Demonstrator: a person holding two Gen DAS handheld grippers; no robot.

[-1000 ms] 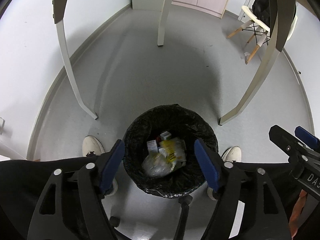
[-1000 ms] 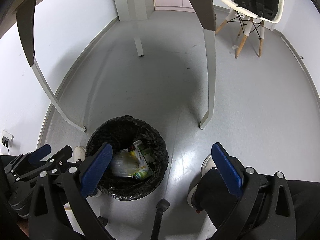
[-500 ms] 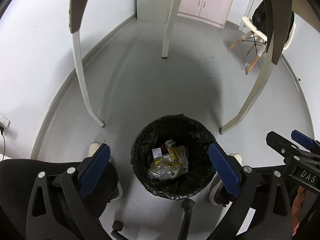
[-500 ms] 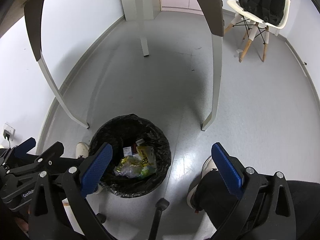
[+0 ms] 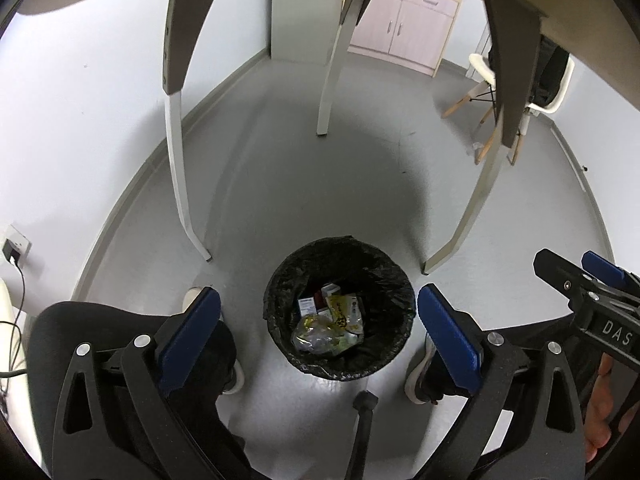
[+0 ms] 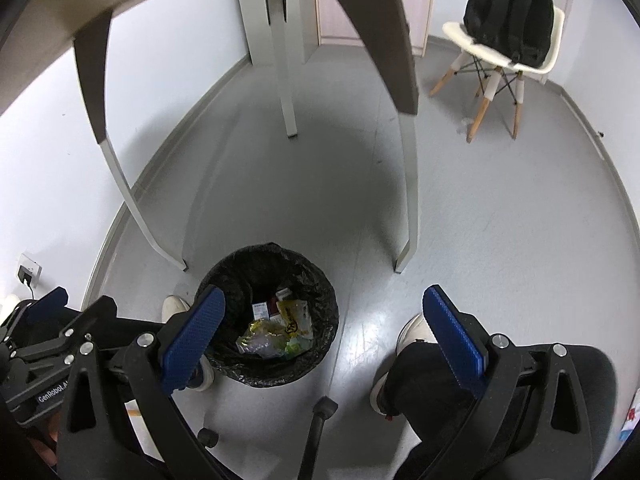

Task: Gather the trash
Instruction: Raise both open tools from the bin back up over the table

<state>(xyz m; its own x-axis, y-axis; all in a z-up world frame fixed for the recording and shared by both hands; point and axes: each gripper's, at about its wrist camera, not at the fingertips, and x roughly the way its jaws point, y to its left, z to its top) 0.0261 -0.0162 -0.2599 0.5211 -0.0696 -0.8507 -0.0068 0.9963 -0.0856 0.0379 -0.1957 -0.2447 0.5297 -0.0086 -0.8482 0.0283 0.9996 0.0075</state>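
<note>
Both grippers hang above the bin with nothing in them: the left gripper (image 5: 318, 330) has its blue pads spread wide with only air between, and the right gripper (image 6: 324, 334) stands just as far apart and bare. They point steeply down, probably because the drop is done and the hands are clear of the rim. The bin (image 5: 340, 276) sits on the grey floor between the person's shoes, in front of the surface's legs, within easy reach of the seated person. It is round, lined with a crinkled black bag folded over the rim. The trash (image 5: 330, 320) lies at the bottom: a crumpled clear wrapper, a yellow printed packet and small white and red cartons, loosely heaped, the bin far from full.
</note>
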